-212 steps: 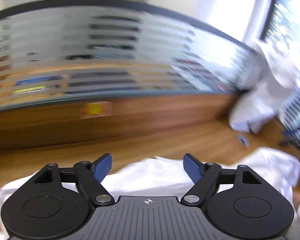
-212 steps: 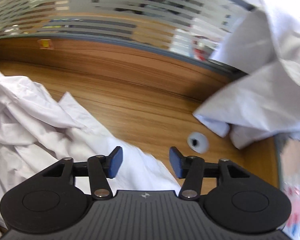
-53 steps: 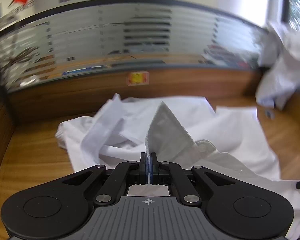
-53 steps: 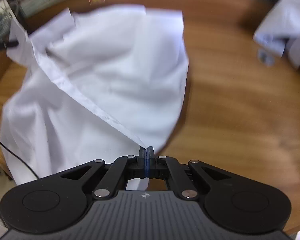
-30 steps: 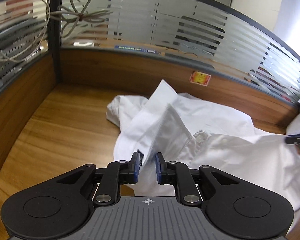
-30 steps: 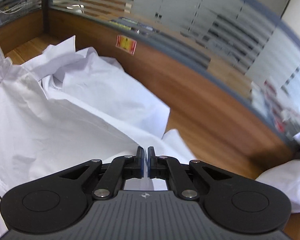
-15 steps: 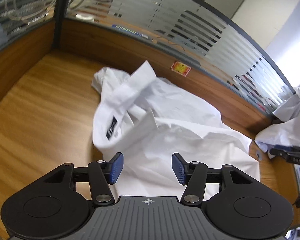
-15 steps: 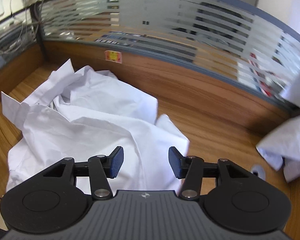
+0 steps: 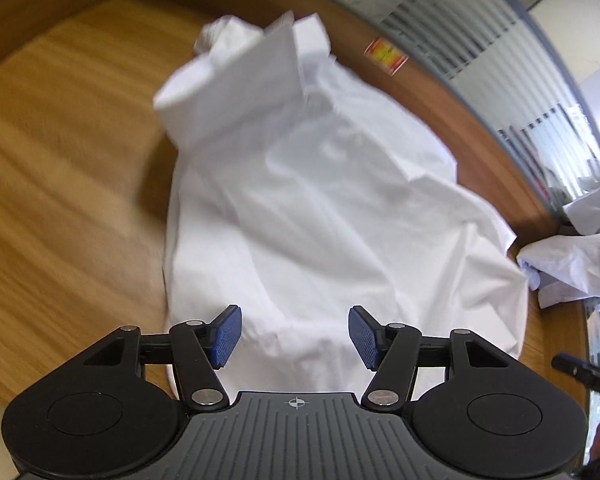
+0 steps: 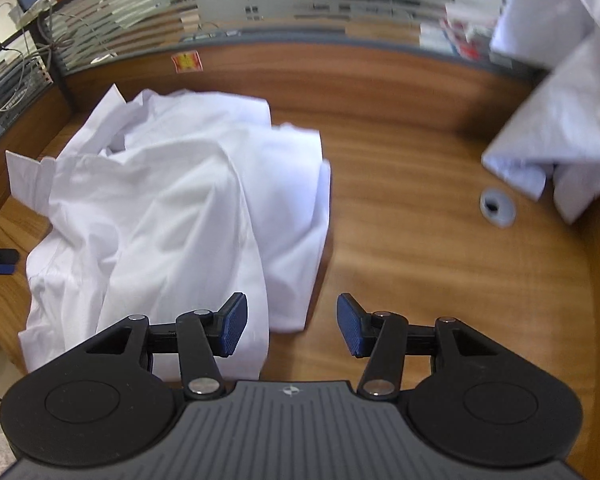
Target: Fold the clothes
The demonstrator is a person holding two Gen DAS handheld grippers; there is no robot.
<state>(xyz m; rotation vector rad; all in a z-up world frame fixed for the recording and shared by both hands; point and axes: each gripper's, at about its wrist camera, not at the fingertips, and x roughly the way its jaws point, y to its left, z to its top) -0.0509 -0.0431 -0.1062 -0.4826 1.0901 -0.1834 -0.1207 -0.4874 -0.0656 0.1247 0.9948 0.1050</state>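
Both tools are gaping wide with nothing between their blue pads: the left tool [image 9: 295, 336] is hovering over the near hem of the white shirt [image 9: 320, 216], and the right tool [image 10: 291, 325] is hanging above that shirt's right edge and the bare wood beside it. Rumpled and spread out, the shirt is lying on the wooden surface [image 10: 420, 240] with its collar end pointing toward the partition. Another pile of white clothes [image 10: 560, 140] is sitting at the far right, near a grey cable grommet [image 10: 497, 205].
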